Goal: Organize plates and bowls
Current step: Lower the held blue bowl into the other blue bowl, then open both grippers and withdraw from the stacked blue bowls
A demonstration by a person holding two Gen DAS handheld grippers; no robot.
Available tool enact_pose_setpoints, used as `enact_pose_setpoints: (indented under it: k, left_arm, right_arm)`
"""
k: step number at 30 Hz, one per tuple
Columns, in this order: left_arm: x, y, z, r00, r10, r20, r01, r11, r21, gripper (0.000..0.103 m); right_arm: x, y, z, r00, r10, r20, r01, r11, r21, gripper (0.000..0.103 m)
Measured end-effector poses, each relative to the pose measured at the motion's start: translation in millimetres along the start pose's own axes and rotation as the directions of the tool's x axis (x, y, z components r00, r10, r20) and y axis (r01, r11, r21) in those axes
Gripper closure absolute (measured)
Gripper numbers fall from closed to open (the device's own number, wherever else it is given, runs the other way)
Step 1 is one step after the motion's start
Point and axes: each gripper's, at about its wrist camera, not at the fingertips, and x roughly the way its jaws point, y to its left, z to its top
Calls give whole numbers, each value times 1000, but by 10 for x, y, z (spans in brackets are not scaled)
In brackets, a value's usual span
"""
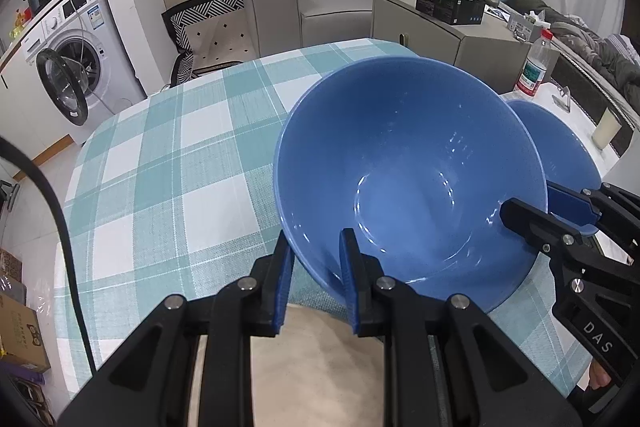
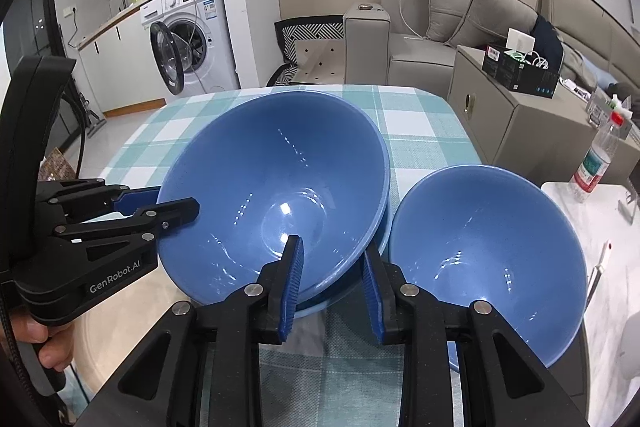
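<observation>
Blue pads of our left gripper [image 1: 316,267] pinch the near rim of the large bowl [image 1: 408,179], tilting it. Our right gripper [image 2: 332,275] straddles its opposite rim, jaws slightly apart. We see a glossy, deep blue bowl over the checked tablecloth [image 1: 168,163], the smaller blue bowl [image 2: 488,255] just beside.

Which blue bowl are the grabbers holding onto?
The bigger blue bowl, on the left in the right wrist view. Both grippers straddle its rim. The smaller blue bowl beside it sits alone, with nothing gripping it.
</observation>
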Motion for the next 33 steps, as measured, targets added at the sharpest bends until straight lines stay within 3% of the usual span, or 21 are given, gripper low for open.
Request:
enact_pose_setpoints:
  k: [22, 30, 33]
  left_arm:
    - [10, -4, -14, 1000, -16, 0, 16, 1000, 18, 74]
    - [15, 16, -19, 999, -32, -3, 32, 999, 9, 72]
    - [-4, 40, -25, 998, -62, -3, 62, 998, -10, 64]
  right_arm:
    - [49, 193, -3, 985, -165, 45, 169, 976, -139, 58]
    - [51, 106, 22, 996, -76, 35, 80, 989, -121, 55]
    - [8, 16, 42, 1000, -9, 28, 12, 997, -81, 52]
